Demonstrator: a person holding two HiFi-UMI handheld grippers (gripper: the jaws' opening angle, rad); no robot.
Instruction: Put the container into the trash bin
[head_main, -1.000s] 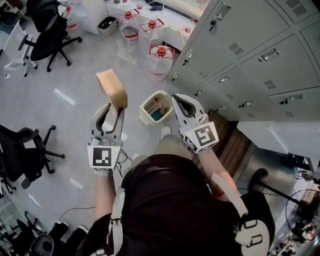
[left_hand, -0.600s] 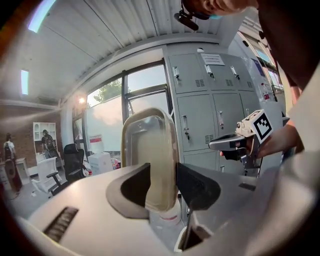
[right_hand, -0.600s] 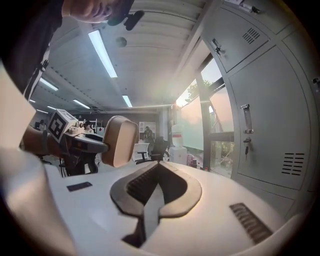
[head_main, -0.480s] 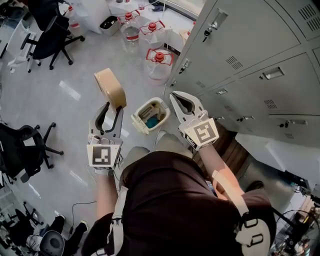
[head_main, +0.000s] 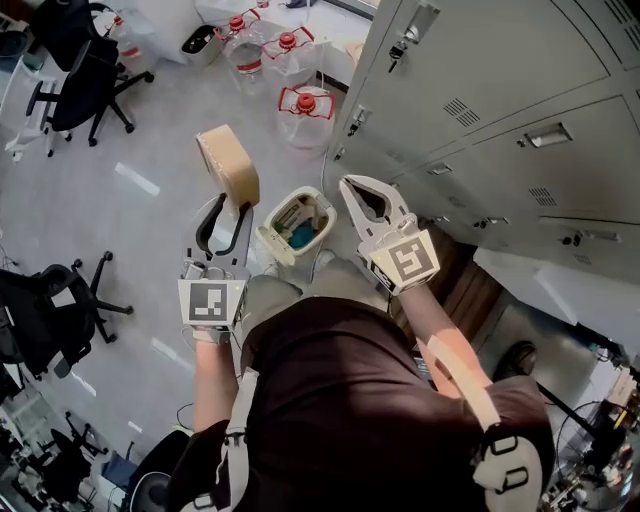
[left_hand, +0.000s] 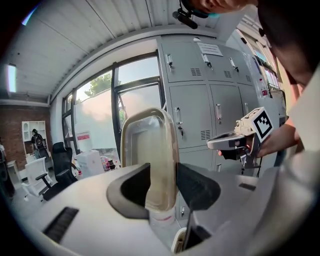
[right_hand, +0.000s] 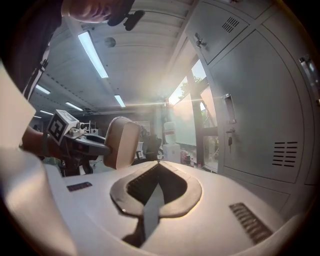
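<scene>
A tan, rounded rectangular container (head_main: 228, 165) stands on edge between the jaws of my left gripper (head_main: 224, 205), which is shut on its lower end. In the left gripper view the container (left_hand: 150, 155) fills the gap between both pads. A small white trash bin (head_main: 276, 240) with rubbish inside sits on the floor just right of that gripper, by the person's feet. My right gripper (head_main: 366, 190) is held beside the bin on the locker side; its tips meet and nothing is between them (right_hand: 159, 162). The container (right_hand: 121, 142) also shows at left in the right gripper view.
Grey lockers (head_main: 500, 120) run along the right. Large water bottles with red caps (head_main: 302, 112) stand on the floor beyond the bin. Black office chairs (head_main: 75, 60) are at upper left and another chair (head_main: 50, 310) at left. Cables lie on the floor near the bottom.
The person has stepped toward the bin, so both grippers and the held container now sit closer to it. The bin appears nearer the feet.
</scene>
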